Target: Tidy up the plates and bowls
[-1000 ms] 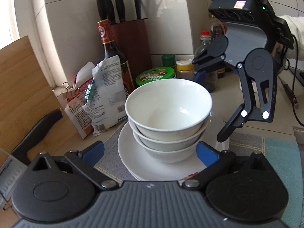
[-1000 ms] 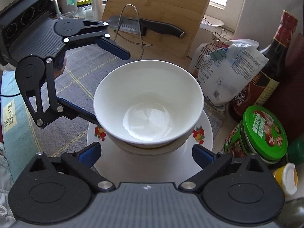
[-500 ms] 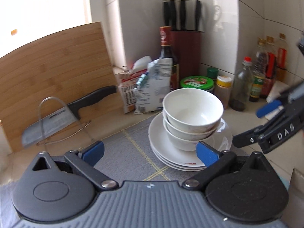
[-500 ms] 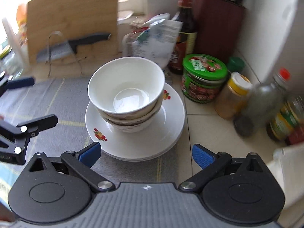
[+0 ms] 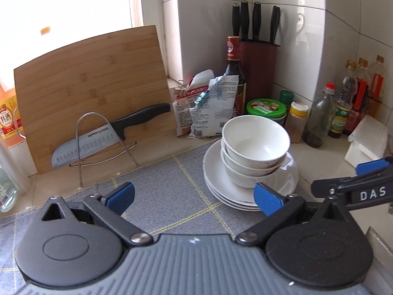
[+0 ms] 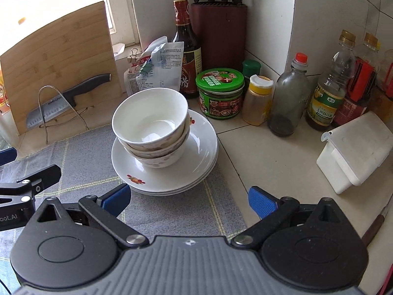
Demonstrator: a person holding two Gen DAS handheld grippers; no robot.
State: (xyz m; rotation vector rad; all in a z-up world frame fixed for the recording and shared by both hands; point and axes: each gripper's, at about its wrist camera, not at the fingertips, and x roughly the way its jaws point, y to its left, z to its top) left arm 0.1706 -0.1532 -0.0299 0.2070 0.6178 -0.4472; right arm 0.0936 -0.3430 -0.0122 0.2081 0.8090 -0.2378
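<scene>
Three white bowls [image 5: 255,145] [image 6: 149,123] sit nested on a stack of white plates [image 5: 213,179] [image 6: 203,152] with small fruit prints, at the far edge of a grey cloth mat [image 5: 172,196] [image 6: 81,172]. My left gripper [image 5: 194,195] is open and empty, low over the mat, with the stack just beyond its right fingertip. My right gripper [image 6: 189,200] is open and empty too, close in front of the stack and slightly to its right. Each gripper shows at the edge of the other's view.
A bamboo cutting board [image 5: 86,88] leans at the back left, with a cleaver [image 5: 98,140] on a wire rack. Behind the stack stand snack bags [image 6: 154,71], a sauce bottle [image 6: 186,49], a knife block [image 6: 218,32], a green-lidded jar [image 6: 219,93] and bottles. A white plastic box [image 6: 356,152] lies right.
Both grippers have drawn back and up from the bowl stack, which was close between their fingers a second ago. The stack itself has not moved.
</scene>
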